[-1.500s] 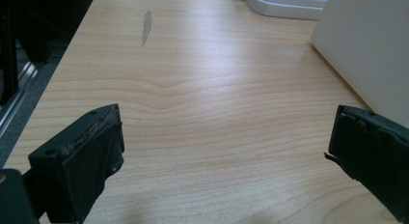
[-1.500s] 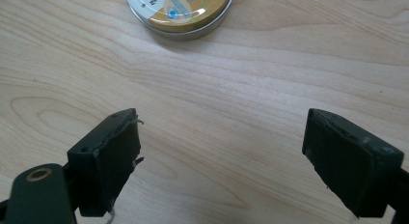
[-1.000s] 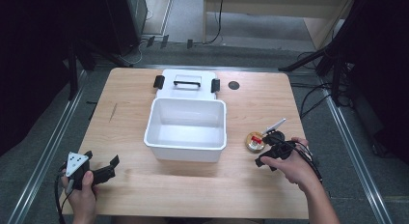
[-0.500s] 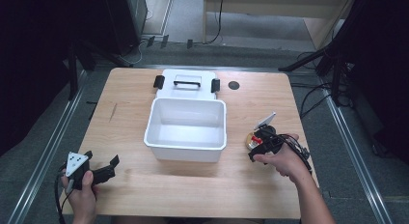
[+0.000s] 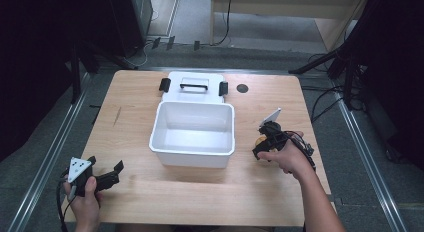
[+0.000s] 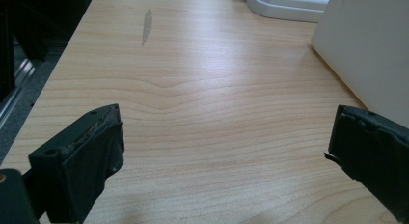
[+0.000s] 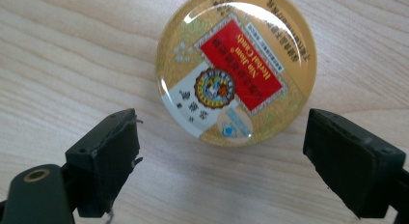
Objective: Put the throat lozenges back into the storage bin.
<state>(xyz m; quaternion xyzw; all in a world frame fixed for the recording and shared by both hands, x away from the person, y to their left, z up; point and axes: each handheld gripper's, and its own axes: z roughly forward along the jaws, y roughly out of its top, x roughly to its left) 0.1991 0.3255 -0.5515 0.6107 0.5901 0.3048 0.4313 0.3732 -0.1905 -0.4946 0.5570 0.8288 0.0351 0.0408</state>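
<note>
Right gripper (image 7: 219, 161) poised over a round candy tin (image 7: 236, 67)

In the right gripper view its jaws stand apart, having just been closing, the gold, red-labelled tin lying flat on the counter (image 5: 200, 192) just beyond them, untouched. In the high view the tin sits right of centre, beside the white bin (image 5: 192, 134); the left gripper (image 5: 107, 178), lower left, rests with jaws wide apart over bare wood.

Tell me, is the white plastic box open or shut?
Open: the white plastic box shows its bare inside, and its white lid lies behind it.
</note>
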